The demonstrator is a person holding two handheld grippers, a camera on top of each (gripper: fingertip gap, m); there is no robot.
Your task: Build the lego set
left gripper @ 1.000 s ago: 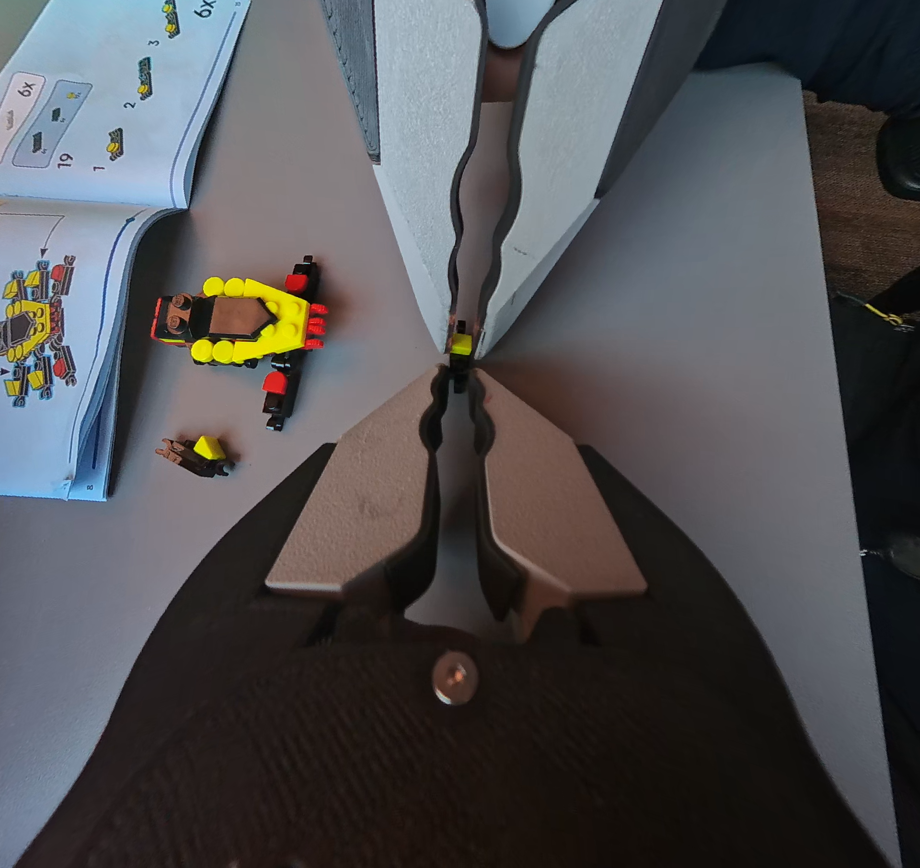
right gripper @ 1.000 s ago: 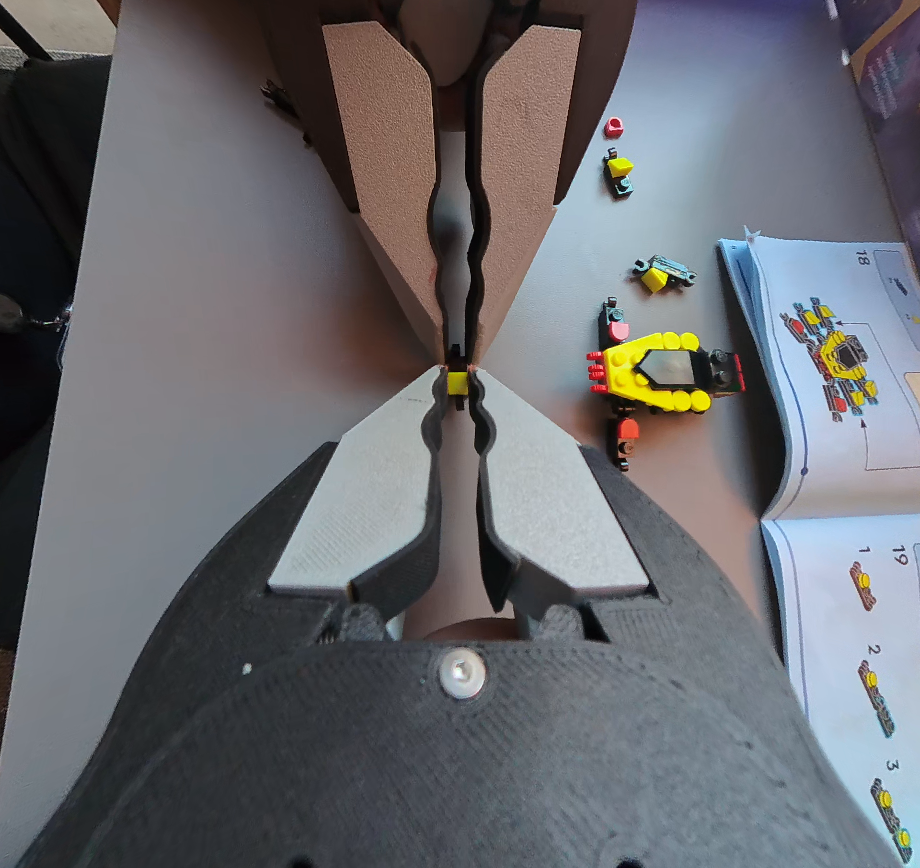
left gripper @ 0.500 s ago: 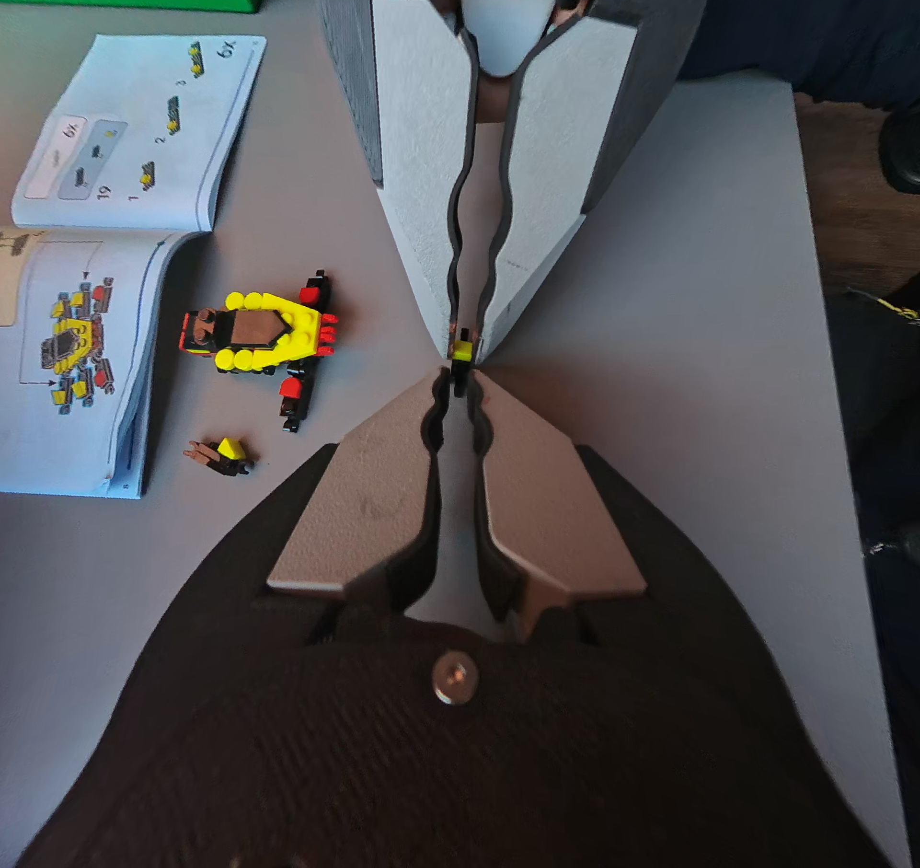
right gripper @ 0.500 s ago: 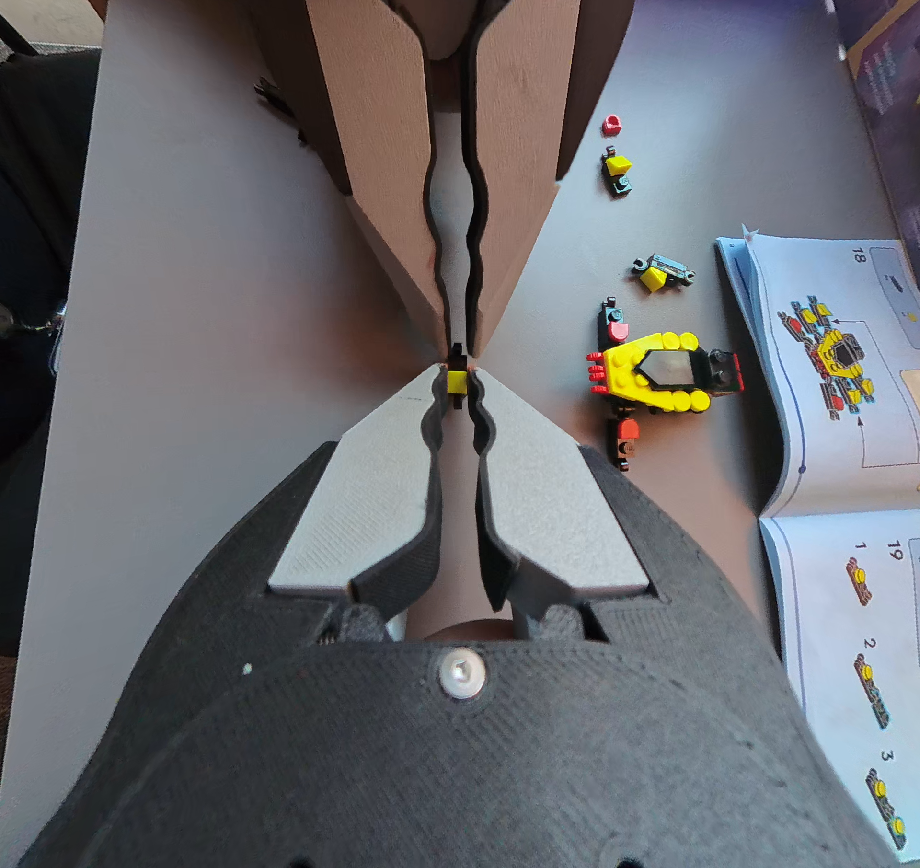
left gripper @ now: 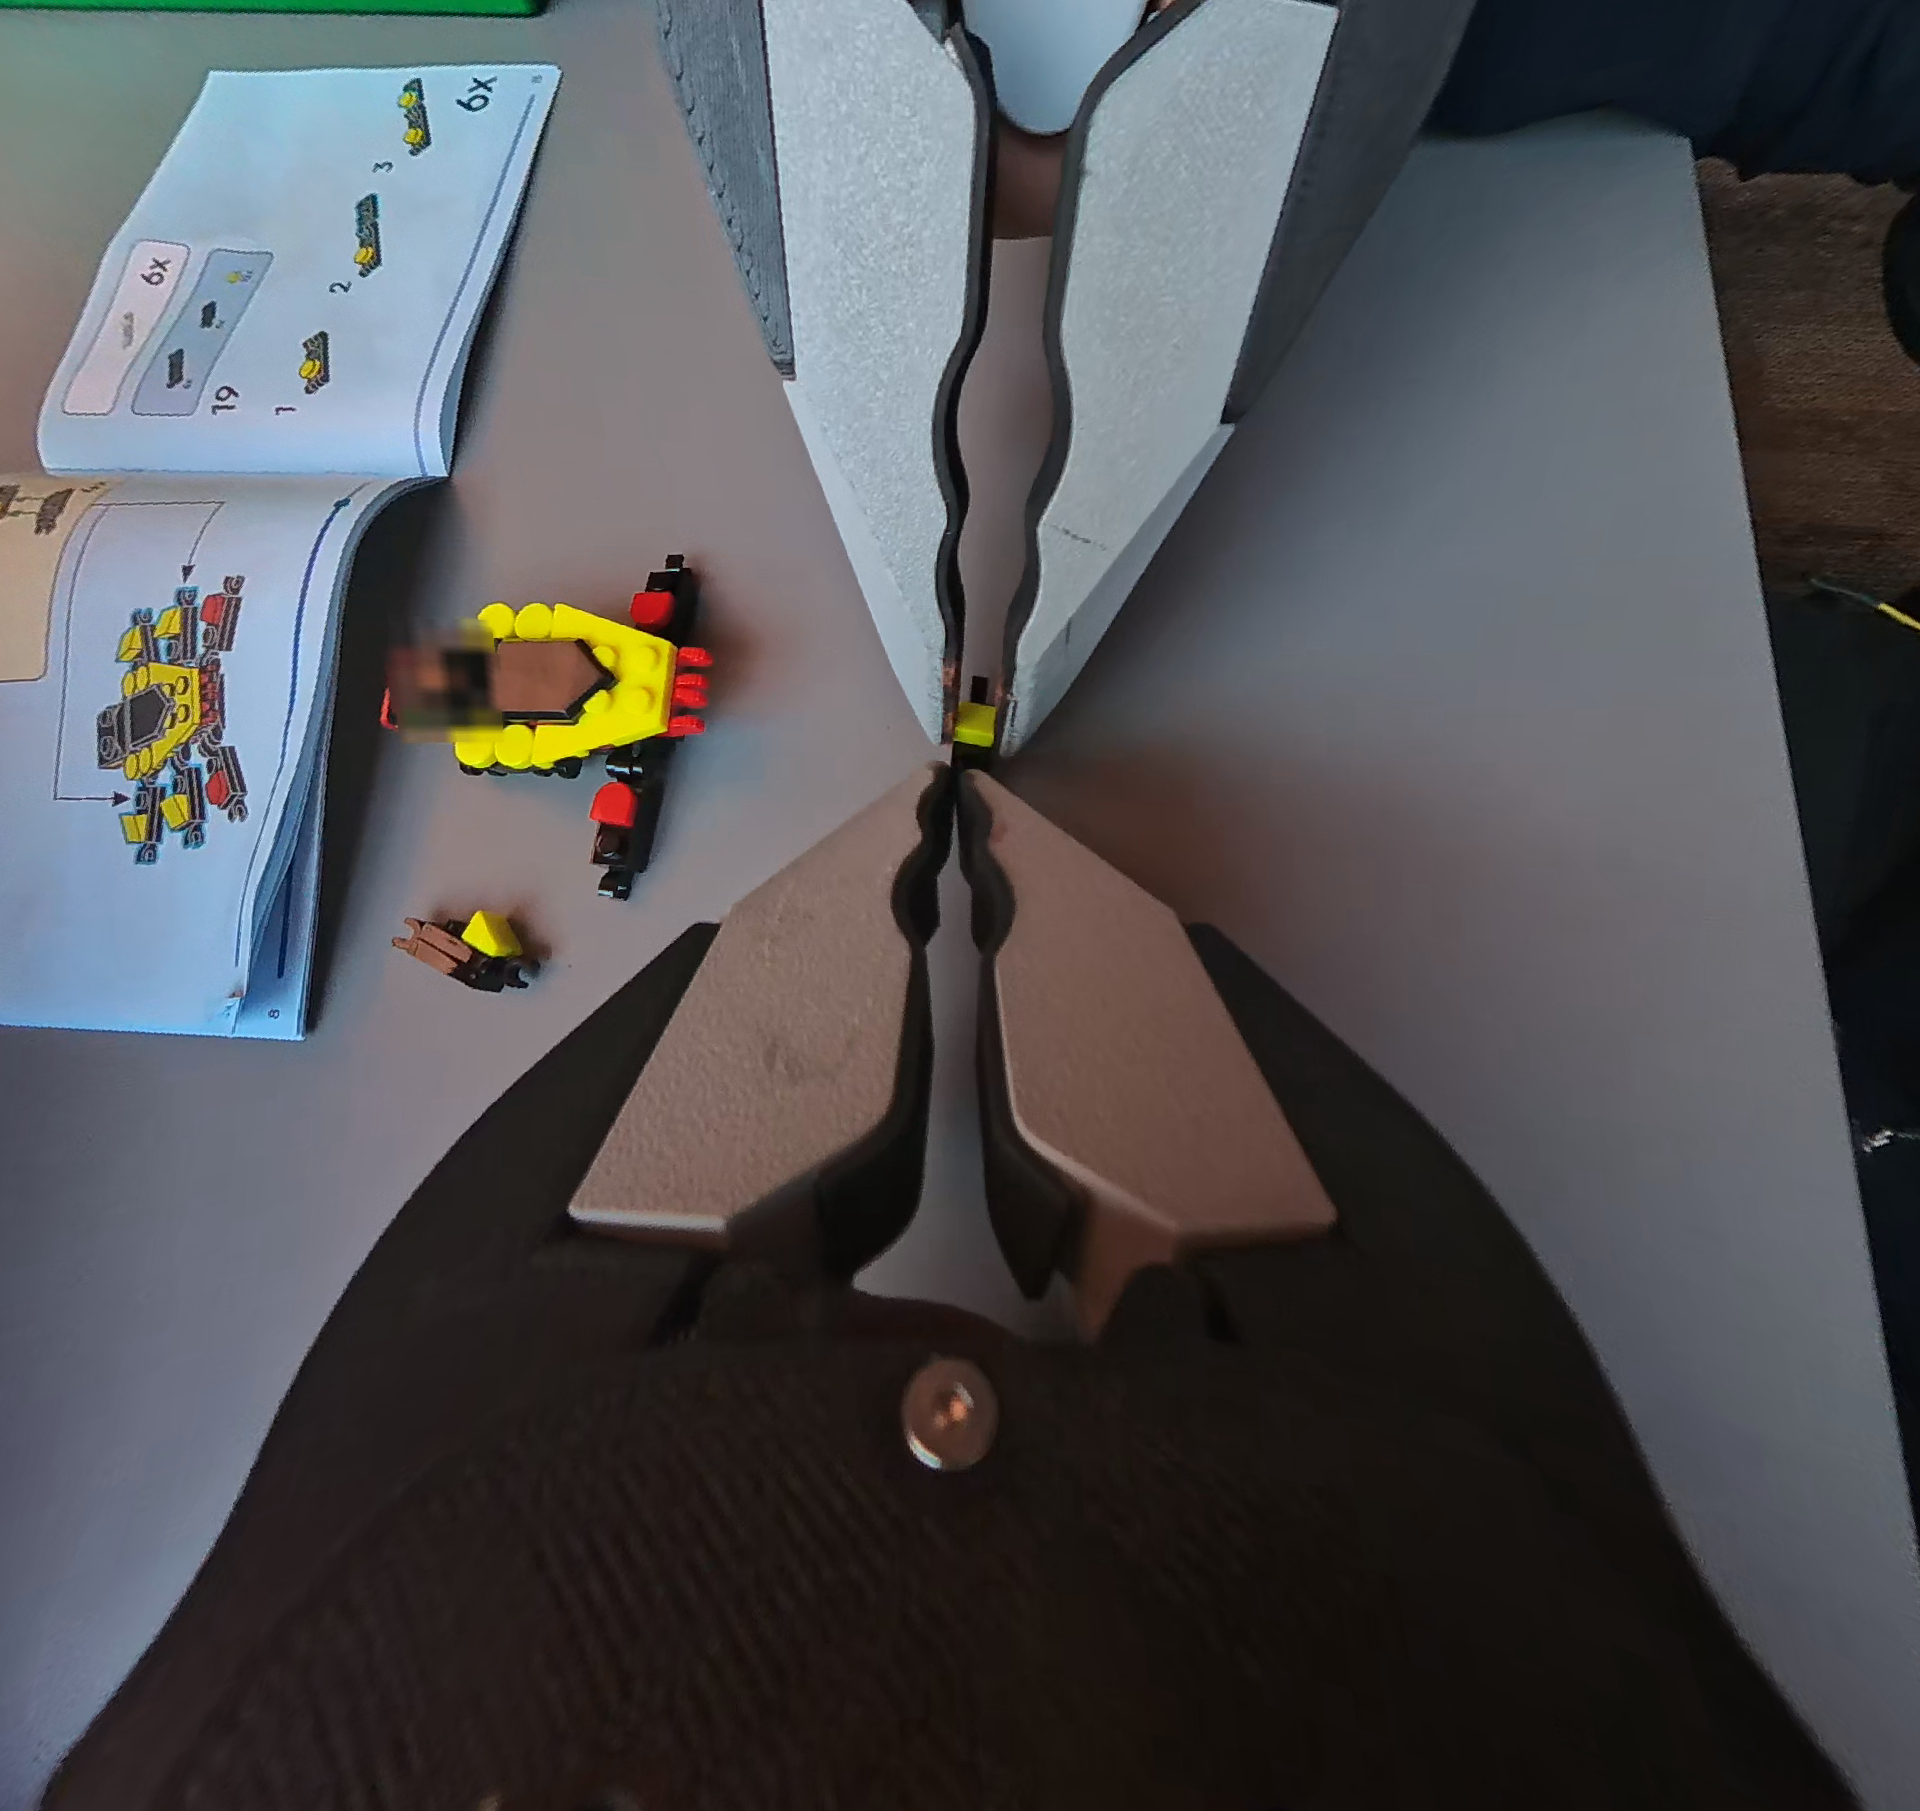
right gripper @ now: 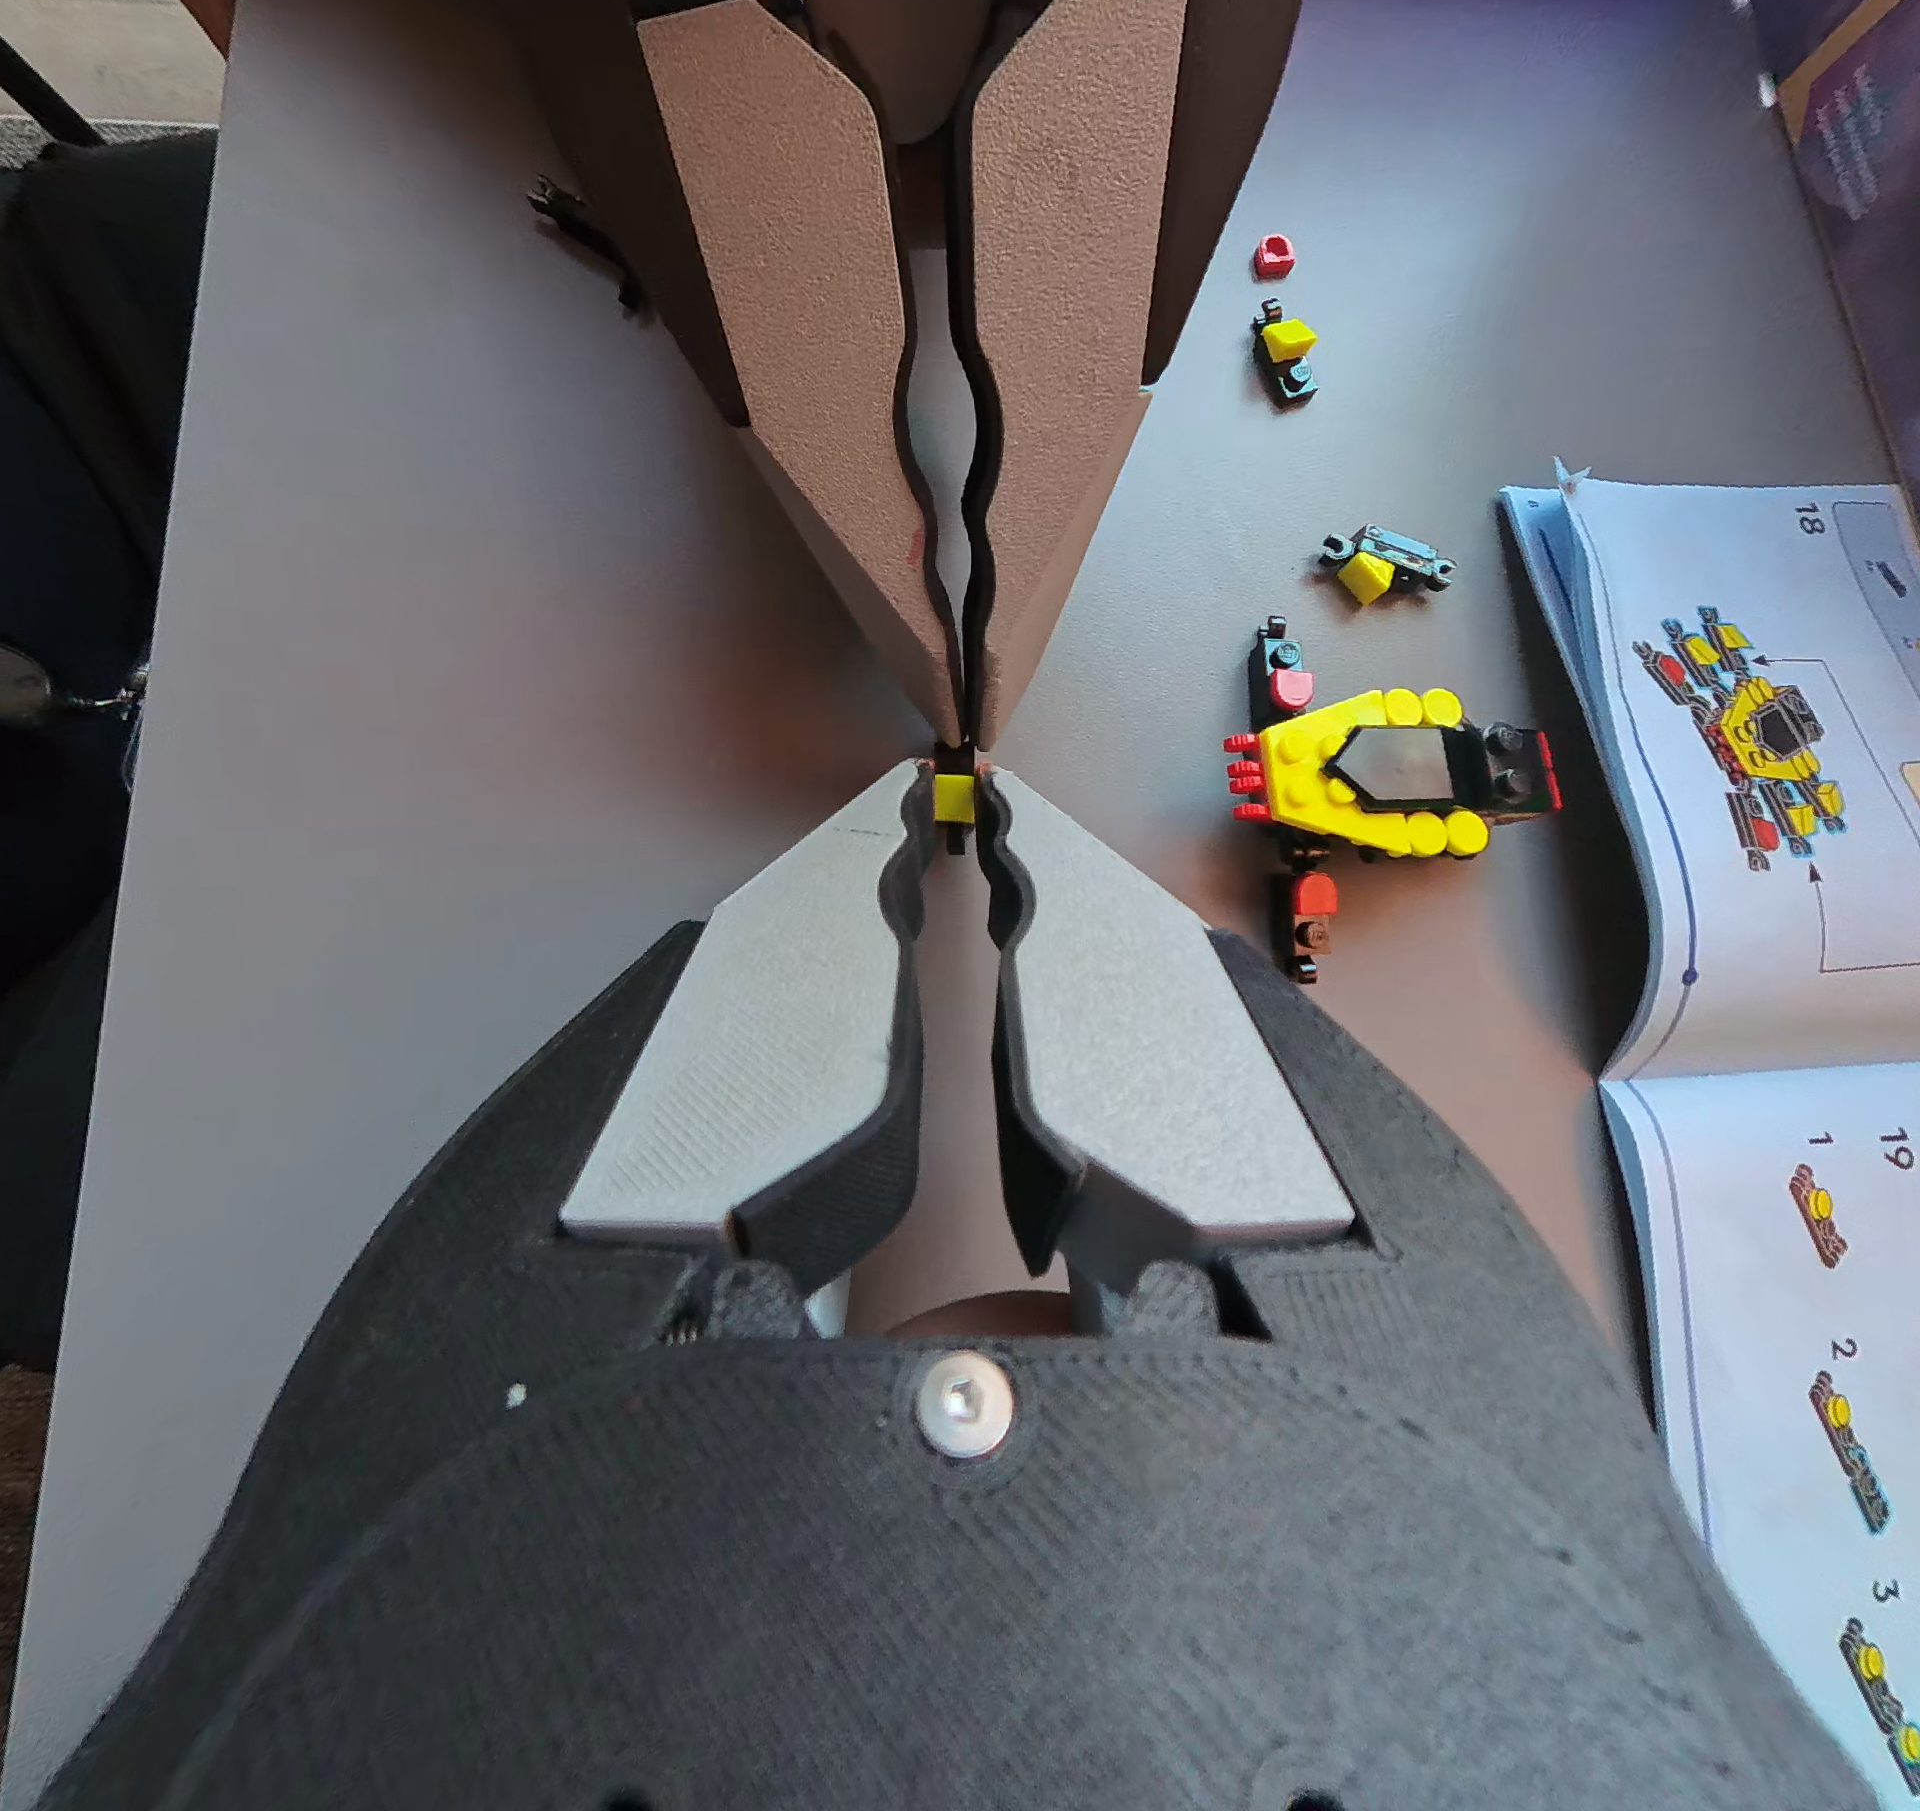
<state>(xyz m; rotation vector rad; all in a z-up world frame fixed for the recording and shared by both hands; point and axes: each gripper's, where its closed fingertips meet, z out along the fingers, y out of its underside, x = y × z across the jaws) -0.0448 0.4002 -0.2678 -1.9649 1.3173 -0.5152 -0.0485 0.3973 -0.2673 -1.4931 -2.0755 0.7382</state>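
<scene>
While print blurs, numbered instruction booklet (left gripper: 260, 556), perhaps.

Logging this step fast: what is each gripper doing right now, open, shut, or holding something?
Left gripper: shut; its tips meet the small black piece under the yellow brick.
Right gripper: shut on the yellow brick.

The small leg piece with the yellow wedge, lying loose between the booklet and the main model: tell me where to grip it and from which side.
Grip the small leg piece across the narrow sides of its dark plate, coming straight down from above. It lies flat on the table with clips sticking out at both ends and the yellow wedge sloping on top, so the long flat edges probably offer the surest hold. The booklet lies close by.
</scene>
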